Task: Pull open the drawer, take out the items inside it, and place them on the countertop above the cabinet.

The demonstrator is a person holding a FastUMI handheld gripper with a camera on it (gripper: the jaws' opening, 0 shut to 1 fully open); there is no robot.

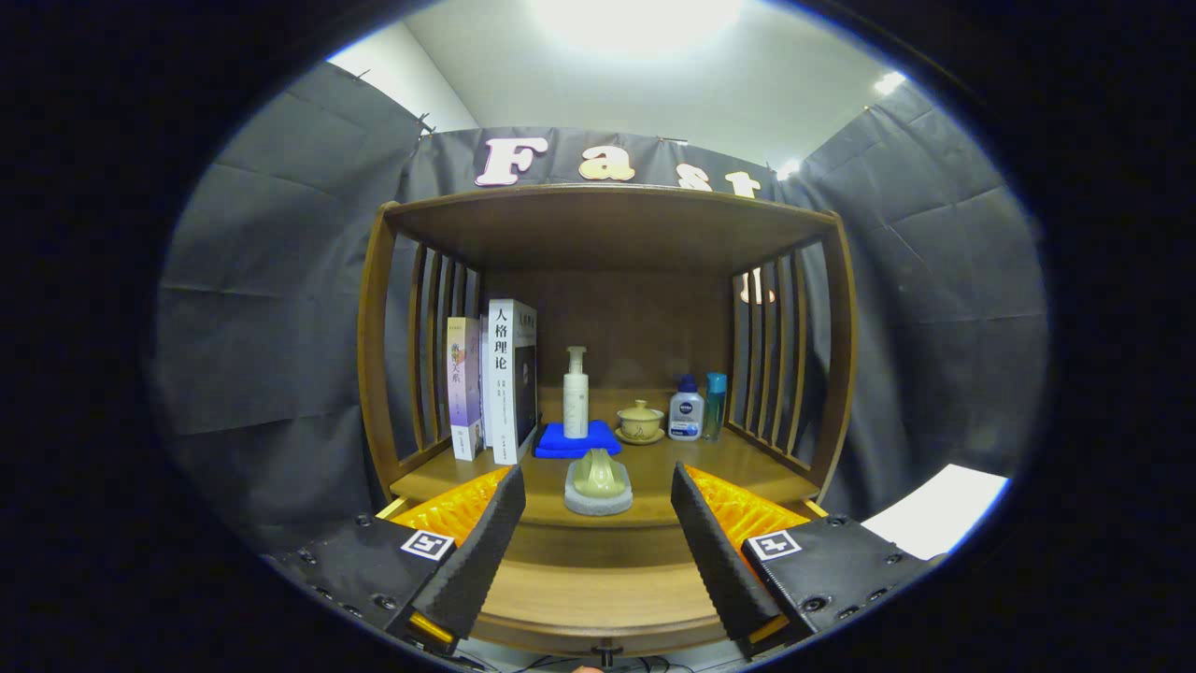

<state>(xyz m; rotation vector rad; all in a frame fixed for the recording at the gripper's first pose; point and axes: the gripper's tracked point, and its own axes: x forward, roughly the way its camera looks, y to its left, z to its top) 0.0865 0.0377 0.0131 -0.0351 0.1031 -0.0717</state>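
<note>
Drawer below wide-open, empty hand-held gripper, fingers apart before the countertop.

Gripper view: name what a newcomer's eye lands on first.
The open tongs frame a pale green ornament on a grey base, which sits at the countertop's front edge, just ahead of them. Behind it a white pump bottle stands on a blue cloth, with upright books beside them.

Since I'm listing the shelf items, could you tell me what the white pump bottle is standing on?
The pump bottle stands on a folded blue cloth; whatever lies beneath the cloth is covered. The open gripper holds nothing.
</note>
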